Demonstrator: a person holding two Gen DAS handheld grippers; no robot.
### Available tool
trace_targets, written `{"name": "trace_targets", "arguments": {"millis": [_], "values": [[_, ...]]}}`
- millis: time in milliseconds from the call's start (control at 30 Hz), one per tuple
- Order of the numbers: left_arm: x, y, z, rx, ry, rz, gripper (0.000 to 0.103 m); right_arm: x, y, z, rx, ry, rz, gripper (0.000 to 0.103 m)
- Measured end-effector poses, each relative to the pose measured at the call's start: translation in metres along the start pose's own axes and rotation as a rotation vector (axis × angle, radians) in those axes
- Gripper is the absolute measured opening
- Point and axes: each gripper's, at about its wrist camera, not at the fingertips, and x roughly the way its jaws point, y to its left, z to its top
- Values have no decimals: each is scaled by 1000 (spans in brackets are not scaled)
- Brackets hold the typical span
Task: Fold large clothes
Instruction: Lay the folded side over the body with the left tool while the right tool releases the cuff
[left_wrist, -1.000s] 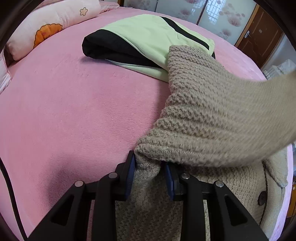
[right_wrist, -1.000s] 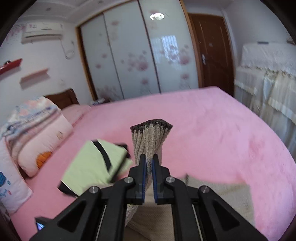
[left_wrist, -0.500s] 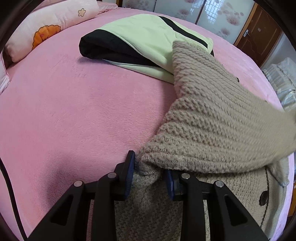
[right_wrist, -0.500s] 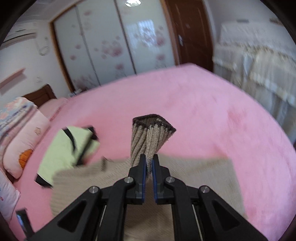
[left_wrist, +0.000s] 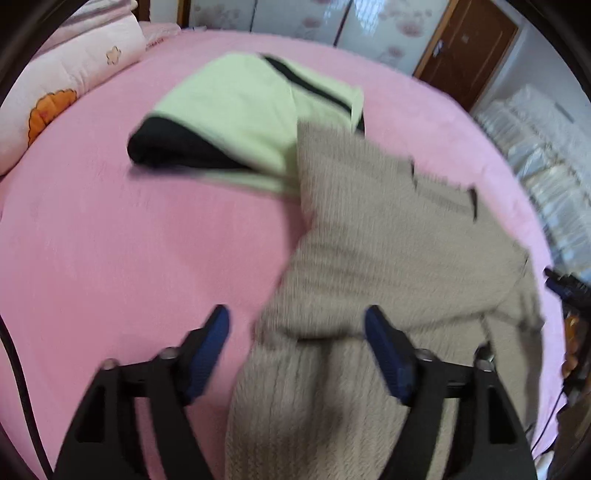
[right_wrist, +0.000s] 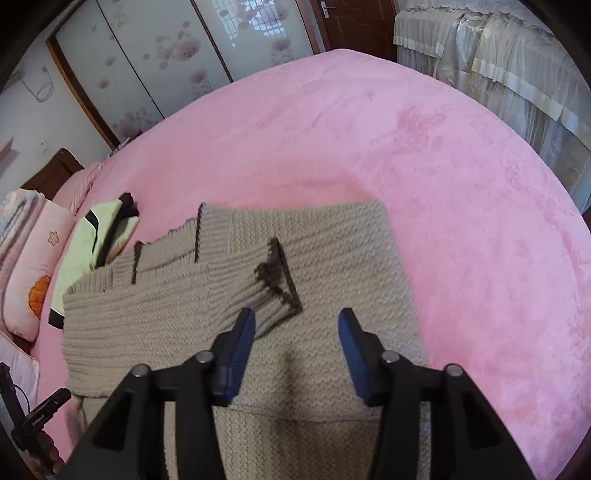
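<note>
A beige knit cardigan lies on the pink bed, with one sleeve laid across its body; the dark-edged cuff rests just ahead of my right gripper. That gripper's jaws are opening, its pads clear of the knit, nothing pressed between them. In the left wrist view the cardigan spreads to the right, blurred. My left gripper hovers above a fold of it, jaws opening wide, the cloth below and between them but not gripped.
A folded light-green and black garment lies beyond the cardigan, partly under its far edge. Pink pillows sit at the left. Bare pink bedding stretches left of the cardigan. Wardrobe doors and a covered piece of furniture stand behind.
Both grippers let go of the cardigan: the right one carried the cuff down onto the body and released it, the left one opened and rose off the fold.
</note>
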Motion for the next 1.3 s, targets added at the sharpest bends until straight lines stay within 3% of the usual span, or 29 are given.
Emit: {"name": "trace_targets", "arguments": {"millis": [167, 400, 467, 500, 633, 700, 800, 867, 933, 1000, 1100, 1300], "values": [[7, 4, 43, -40, -2, -29, 79, 29, 19, 19, -13, 44, 26, 50], [78, -11, 55, 5, 155, -6, 78, 55, 29, 30, -26, 76, 41, 50], [87, -16, 56, 19, 131, -26, 50, 60, 31, 31, -38, 83, 35, 50], [91, -19, 56, 22, 131, -55, 19, 62, 32, 31, -45, 89, 30, 50], [85, -10, 60, -30, 68, -76, 13, 68, 41, 31, -86, 92, 14, 50], [86, 5, 59, -38, 43, -95, 13, 71, 45, 31, -101, 94, 12, 50], [97, 21, 56, -44, 74, -125, 18, 83, 50, 27, -116, 129, 7, 50], [98, 16, 58, -10, 72, -83, 32, 90, 52, 24, -128, 147, -2, 50], [89, 7, 63, 38, 56, -8, 59, 90, 54, 23, -142, 138, -5, 50], [80, 1, 70, 71, 22, -7, 68, 90, 55, 23, -153, 135, -4, 50], [76, -8, 89, 92, -12, 8, 71, 91, 53, 25, -149, 131, 0, 50], [111, -16, 122, 85, 55, 78, 71, 99, 55, 30, -139, 108, -14, 50]]}}
